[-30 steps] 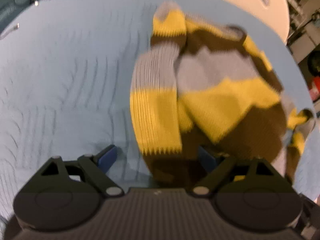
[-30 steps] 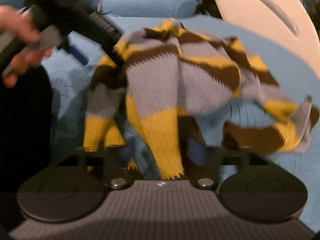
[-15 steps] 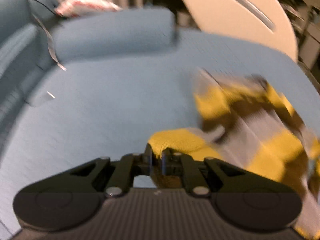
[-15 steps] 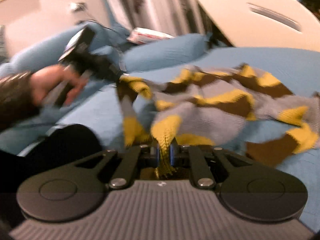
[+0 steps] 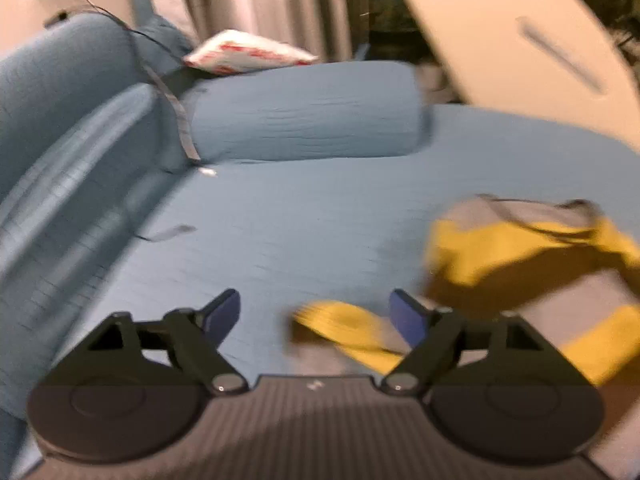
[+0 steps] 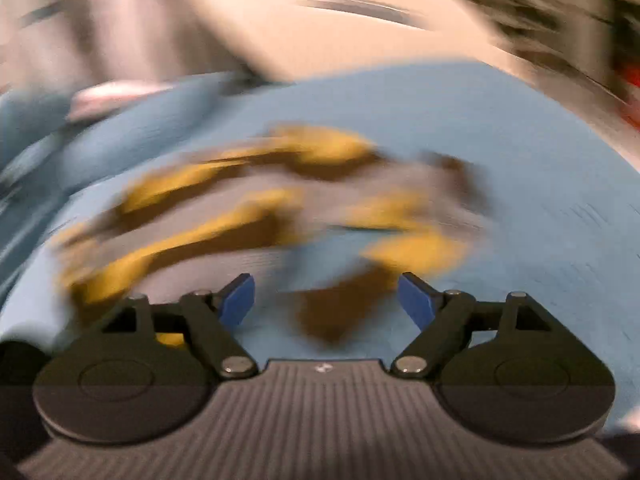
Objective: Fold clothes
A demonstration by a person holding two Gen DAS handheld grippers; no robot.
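A yellow, brown and grey striped knit sweater [image 5: 532,256] lies crumpled on the blue bed cover [image 5: 304,216], to the right in the left wrist view. A yellow sleeve end [image 5: 344,330] lies between my left gripper's [image 5: 316,312] open jaws, loose. In the right wrist view the sweater [image 6: 256,208] is badly blurred, spread across the cover ahead of my right gripper [image 6: 326,294], which is open and empty with a brown part [image 6: 336,312] lying between its jaws.
A blue bolster pillow [image 5: 304,116] lies at the back, with a white and red packet [image 5: 248,54] behind it. A blue padded side [image 5: 60,120] with a thin cable [image 5: 176,120] runs along the left. A pale board [image 5: 512,40] leans at the back right.
Both grippers were shut on sweater edges half a second ago and have opened, dropping the sweater onto the bed. Both views are blurred by quick movement.
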